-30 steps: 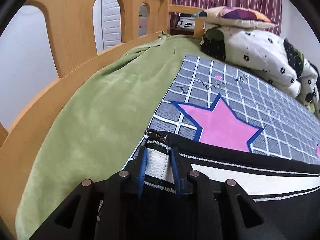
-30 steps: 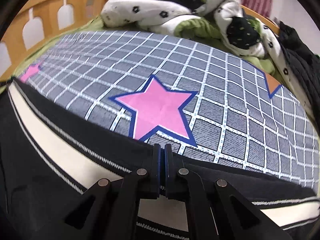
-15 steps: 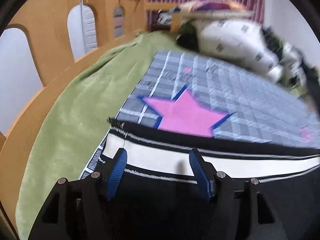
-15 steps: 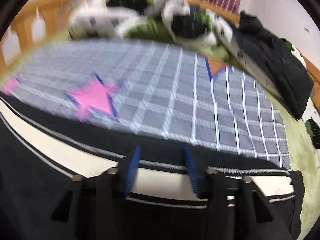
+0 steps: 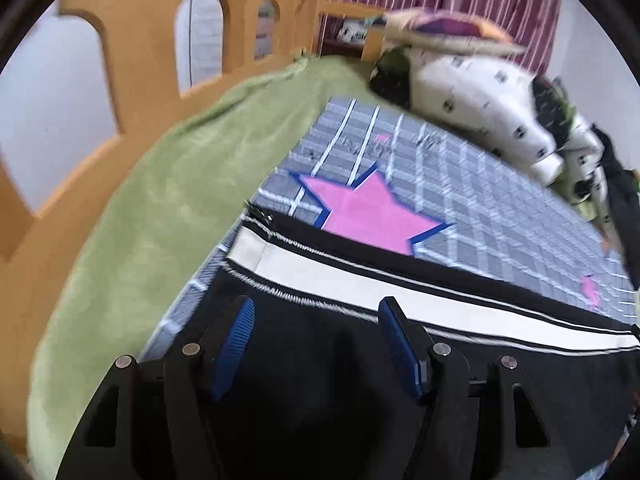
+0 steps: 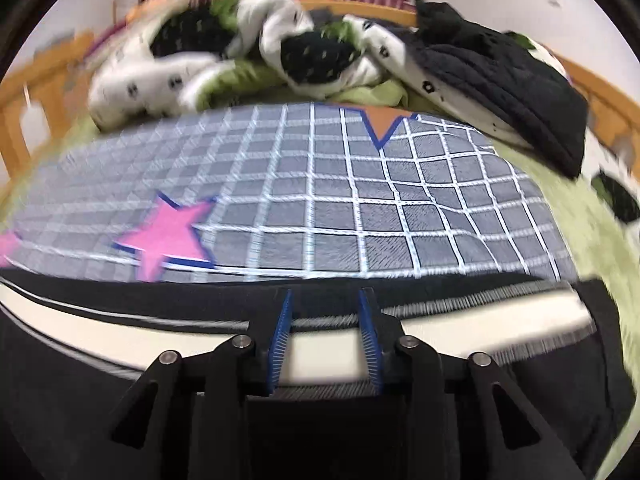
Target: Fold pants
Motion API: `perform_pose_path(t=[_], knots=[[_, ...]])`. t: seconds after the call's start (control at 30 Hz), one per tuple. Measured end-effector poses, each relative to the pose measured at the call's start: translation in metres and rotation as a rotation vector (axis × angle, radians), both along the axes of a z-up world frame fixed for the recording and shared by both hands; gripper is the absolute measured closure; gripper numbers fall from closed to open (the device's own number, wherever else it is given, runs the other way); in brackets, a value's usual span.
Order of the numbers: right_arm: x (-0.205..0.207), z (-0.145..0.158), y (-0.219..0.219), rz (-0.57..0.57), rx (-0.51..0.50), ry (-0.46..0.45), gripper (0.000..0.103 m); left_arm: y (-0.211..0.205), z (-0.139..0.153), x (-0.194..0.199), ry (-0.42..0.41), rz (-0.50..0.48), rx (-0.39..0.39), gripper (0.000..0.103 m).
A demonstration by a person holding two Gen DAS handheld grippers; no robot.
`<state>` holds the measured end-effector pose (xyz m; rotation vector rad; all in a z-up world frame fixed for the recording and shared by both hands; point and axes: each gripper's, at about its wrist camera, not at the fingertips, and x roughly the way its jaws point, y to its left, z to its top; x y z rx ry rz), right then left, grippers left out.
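Flat on the checked cover, black pants (image 5: 320, 360) with a white side stripe lie under both tongs, left (image 5: 316, 316) apart, right (image 6: 325, 304) opening.

Black pants (image 5: 328, 364) cut off by the lower edge in both views, much of the cloth hidden under gripper frames. Bedding heap (image 6: 224, 52) smeared by blur, pattern unreadable. Writing on the checked mat (image 5: 472, 200) too blurred to read.

Bed centre: checkered mat (image 6: 400, 216) lies bare and passable. Far end blocked by heaped quilt (image 6: 256, 56); wooden rail (image 5: 132, 40) bounds left edge.
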<state>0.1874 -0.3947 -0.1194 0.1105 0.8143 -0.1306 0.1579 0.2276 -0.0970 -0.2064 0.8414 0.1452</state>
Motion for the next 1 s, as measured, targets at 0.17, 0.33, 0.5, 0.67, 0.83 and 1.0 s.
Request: perform_pose_path(t=[0.17,0.33,0.5,0.67,0.83,1.0], knots=[[-0.056,0.063,0.028,0.01,0.004,-0.066,0.069,-0.016,0.058,-0.052,-0.088,-0.042,0.016,0.041],[-0.109,0.13,0.079,0.052,-0.021,-0.141,0.069,-0.035,0.115,-0.088,-0.135,-0.113,-0.015,0.041],[-0.144,0.168,0.119,0.108,0.103,-0.153,0.061,-0.059,0.157,-0.124,-0.153,-0.171,0.029,0.041],[-0.16,0.159,0.146,0.137,0.171,-0.148,0.056,-0.049,0.128,-0.145,-0.142,-0.114,-0.086,0.041],[-0.159,0.102,0.149,0.163,0.202,-0.12,0.056,-0.013,0.044,-0.16,-0.124,-0.024,-0.239,0.041],[-0.138,0.053,0.131,0.097,0.282,-0.059,0.057,0.019,-0.024,-0.151,-0.022,0.043,-0.352,0.041]])
